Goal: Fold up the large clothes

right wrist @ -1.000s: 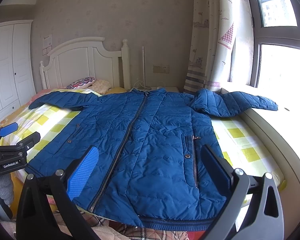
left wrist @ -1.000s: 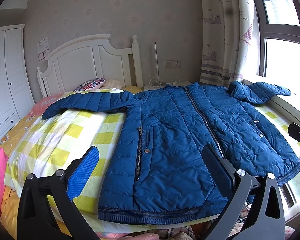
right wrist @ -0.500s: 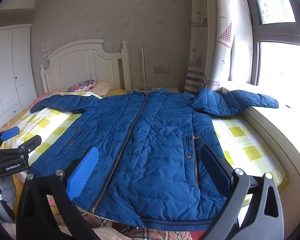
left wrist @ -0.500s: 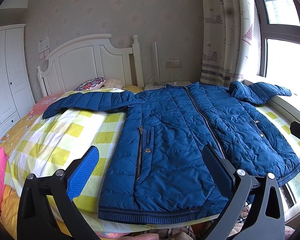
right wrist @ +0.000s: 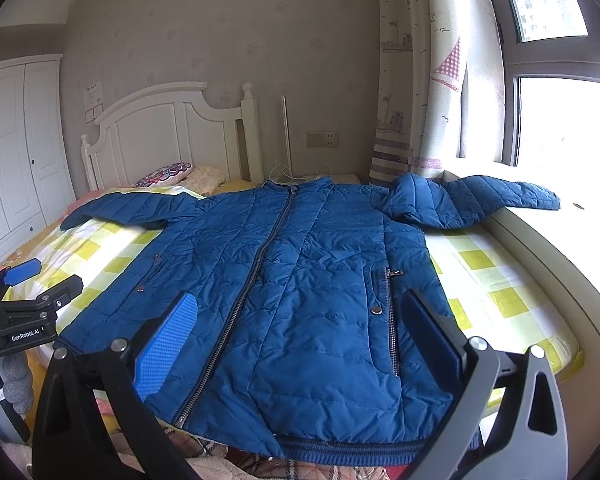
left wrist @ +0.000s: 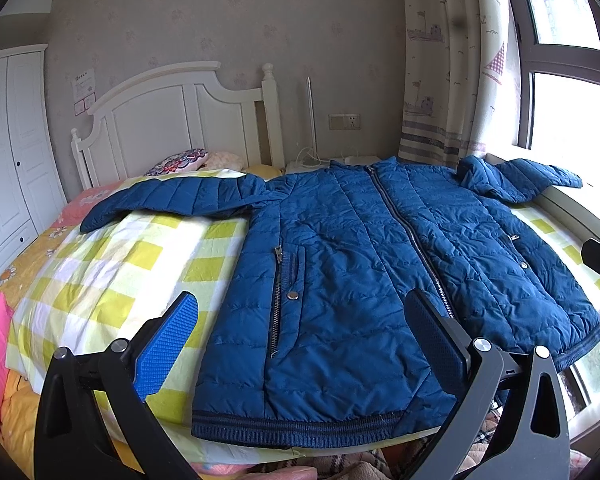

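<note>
A blue quilted jacket lies flat and zipped on the bed, hem toward me, both sleeves spread outward. One sleeve rests on the checked sheet at the left. The other sleeve reaches onto the window sill at the right. My left gripper hovers open above the hem's left half, with nothing between its fingers. My right gripper hovers open above the hem's right half, also empty. The left gripper shows from the side in the right wrist view.
The bed carries a yellow-and-white checked sheet and pillows by the white headboard. A white wardrobe stands at the left. A curtain and a bright window line the right side.
Both grippers have drifted slightly, the right one tilting a little upward. The jacket has not moved and both stay open.
</note>
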Motion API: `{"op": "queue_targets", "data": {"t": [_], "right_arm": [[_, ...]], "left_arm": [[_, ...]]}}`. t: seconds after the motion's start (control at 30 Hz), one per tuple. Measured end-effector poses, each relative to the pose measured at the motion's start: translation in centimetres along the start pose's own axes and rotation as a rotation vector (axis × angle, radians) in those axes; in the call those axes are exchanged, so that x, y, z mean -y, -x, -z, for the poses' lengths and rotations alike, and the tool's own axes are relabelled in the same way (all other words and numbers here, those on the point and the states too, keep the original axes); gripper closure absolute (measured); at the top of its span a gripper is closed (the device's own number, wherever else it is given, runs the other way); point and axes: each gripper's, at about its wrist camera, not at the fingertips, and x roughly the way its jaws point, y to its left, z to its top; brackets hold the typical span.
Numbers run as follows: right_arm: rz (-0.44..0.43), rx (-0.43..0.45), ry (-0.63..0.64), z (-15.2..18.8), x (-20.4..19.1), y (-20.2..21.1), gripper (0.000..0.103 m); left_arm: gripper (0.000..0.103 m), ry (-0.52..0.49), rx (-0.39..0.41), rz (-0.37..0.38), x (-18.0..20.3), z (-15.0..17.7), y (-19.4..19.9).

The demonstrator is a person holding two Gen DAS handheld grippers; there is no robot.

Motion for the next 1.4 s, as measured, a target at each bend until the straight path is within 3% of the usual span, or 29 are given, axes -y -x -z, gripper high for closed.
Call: {"op": "queue_targets", "data": {"t": [0.2, 0.33, 0.43, 0.53, 0.7, 0.77, 0.93, 1.17, 1.2, 1.27, 1.37, 1.4], "right_arm": [[0.026, -0.010, 0.024, -0.1, 0.4, -1.4, 0.002], [0.083, -0.034, 0.051, -1.1, 1.3, -3.9, 0.002], [0.100, -0.074, -0.014, -2.0, 3.8, -6.6, 0.002], [0.116, -0.133, -0.124, -3.1, 7.6, -10.2, 0.002], [0.229, -0.169, -0.262, -5.4, 15.2, -15.5, 0.002], [0.274, -0.195, -0.334, -6.2, 19.1, -18.3, 0.002], [0.337, -0.236, -0.487, -7.4, 26.7, -24.8, 0.002], [0.409, -0.227, -0.589, -8.3, 31.9, -31.1, 0.012], [0.422, -0.212, -0.590, -8.1, 32.2, -31.5, 0.016], [0.397, -0.218, -0.621, -7.6, 32.3, -32.0, 0.066], [0.308, -0.137, -0.630, -7.5, 32.0, -30.8, 0.093], [0.307, -0.081, -0.602, -7.8, 31.4, -29.7, 0.094]], "left_arm": [[0.004, -0.035, -0.014, -0.005, 0.7, -0.4, -1.5], [0.004, -0.103, -0.044, -0.008, 1.8, -2.2, -4.9], [0.004, -0.163, -0.119, 0.010, 2.8, -4.5, -9.9], [0.004, -0.175, -0.244, 0.007, 3.2, -6.8, -17.0], [0.004, -0.155, -0.375, -0.062, 3.0, -8.2, -27.1], [0.004, -0.131, -0.416, -0.053, 2.6, -8.1, -30.2], [0.004, 0.016, -0.429, 0.057, 0.5, -7.0, -31.6], [0.004, 0.028, -0.477, 0.113, 0.1, -6.8, -32.1], [0.004, 0.022, -0.480, 0.111, 0.3, -6.9, -32.3], [0.004, 0.012, -0.483, 0.113, 0.3, -6.9, -32.3], [0.004, 0.018, -0.477, 0.119, 0.2, -7.0, -32.3], [0.004, 0.017, -0.476, 0.117, 0.1, -6.9, -32.2]]}}
